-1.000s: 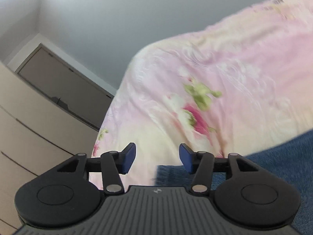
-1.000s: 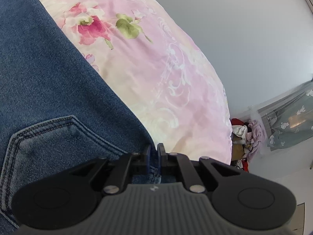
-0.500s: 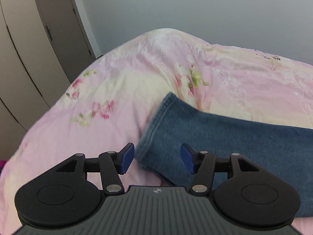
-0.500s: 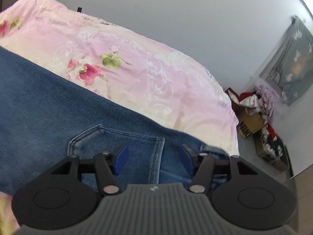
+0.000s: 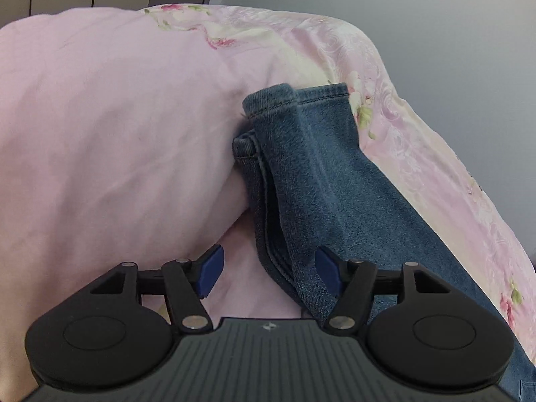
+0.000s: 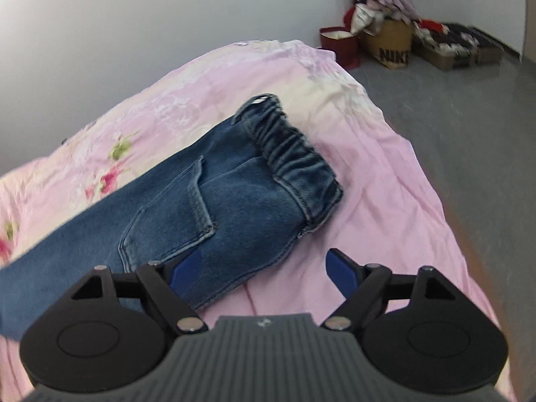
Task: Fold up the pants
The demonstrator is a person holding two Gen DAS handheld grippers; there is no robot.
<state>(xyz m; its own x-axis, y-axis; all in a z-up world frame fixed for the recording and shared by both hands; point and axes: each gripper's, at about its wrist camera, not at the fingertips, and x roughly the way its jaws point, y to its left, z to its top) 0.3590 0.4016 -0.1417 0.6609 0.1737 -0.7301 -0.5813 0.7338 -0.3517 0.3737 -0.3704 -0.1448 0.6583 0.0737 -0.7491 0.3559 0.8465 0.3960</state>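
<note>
Lying flat on pink floral bedding (image 6: 385, 174): blue jeans (image 6: 214, 207), legs stacked, gathered waistband toward the right, hems toward the left. Hovering over the leg edge: left gripper (image 5: 269, 273), jaws having just been opening, denim between them but unpressed. Hovering near the waistband: right gripper (image 6: 263, 273), jaws having just been spreading wide, gripping nothing.

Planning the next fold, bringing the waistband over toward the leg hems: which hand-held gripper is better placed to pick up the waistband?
Probably the right hand-held gripper: its view shows the gathered waistband just ahead of its open jaws. The left hand-held gripper faces the hems at the jeans' other end.
</note>
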